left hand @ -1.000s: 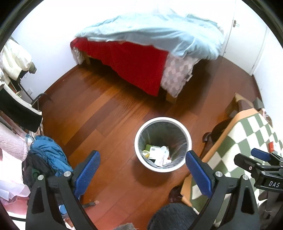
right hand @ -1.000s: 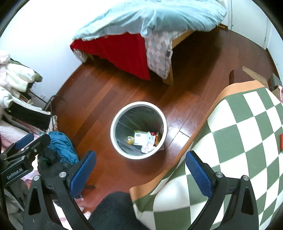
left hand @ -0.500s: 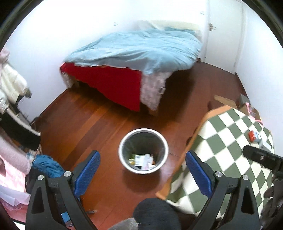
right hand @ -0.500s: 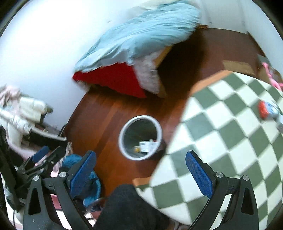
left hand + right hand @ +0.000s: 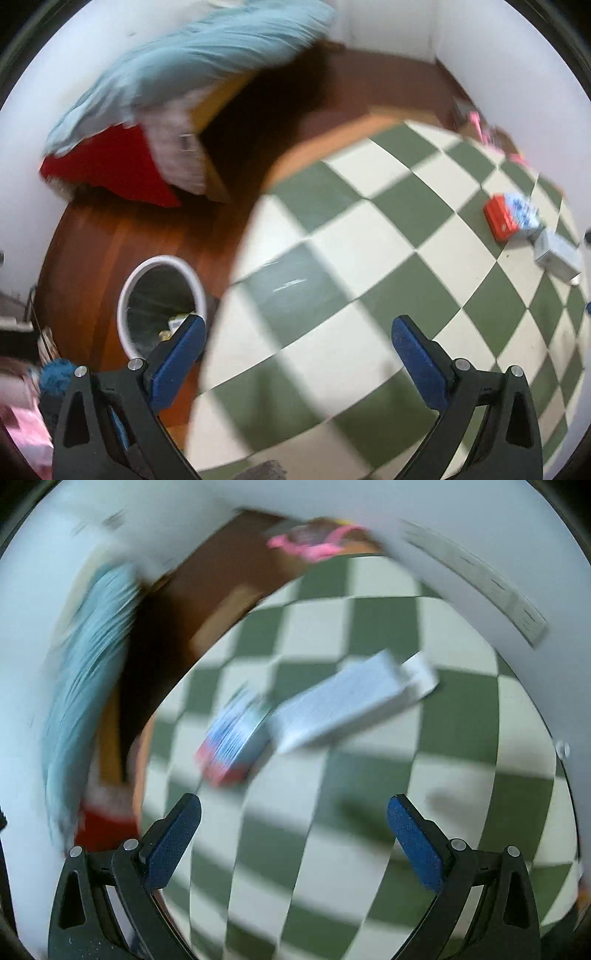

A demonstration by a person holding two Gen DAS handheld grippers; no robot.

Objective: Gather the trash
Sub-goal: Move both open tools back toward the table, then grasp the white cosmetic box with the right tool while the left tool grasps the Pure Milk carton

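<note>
- The left hand-held gripper (image 5: 297,334) hangs over the near part of the checkered counter (image 5: 369,229), its blue pads spread wide with nothing between them.
- The right hand-held gripper (image 5: 293,814) is also spread wide and empty, above the same counter (image 5: 461,723); this view is heavily blurred.
- A red and blue box (image 5: 508,217) lies toward the far right of the counter, with a white box (image 5: 557,254) just beside it, apparently touching.
- In the right wrist view the red and blue box (image 5: 231,746) and the white box (image 5: 343,705) lie ahead of the pads, touching at one end.
- The bin (image 5: 123,295) stands on the wooden floor (image 5: 85,251) left of the counter, with some trash (image 5: 177,321) in its bottom.
- A bed (image 5: 192,74) with a light blue cover stands beyond the bin.
</note>
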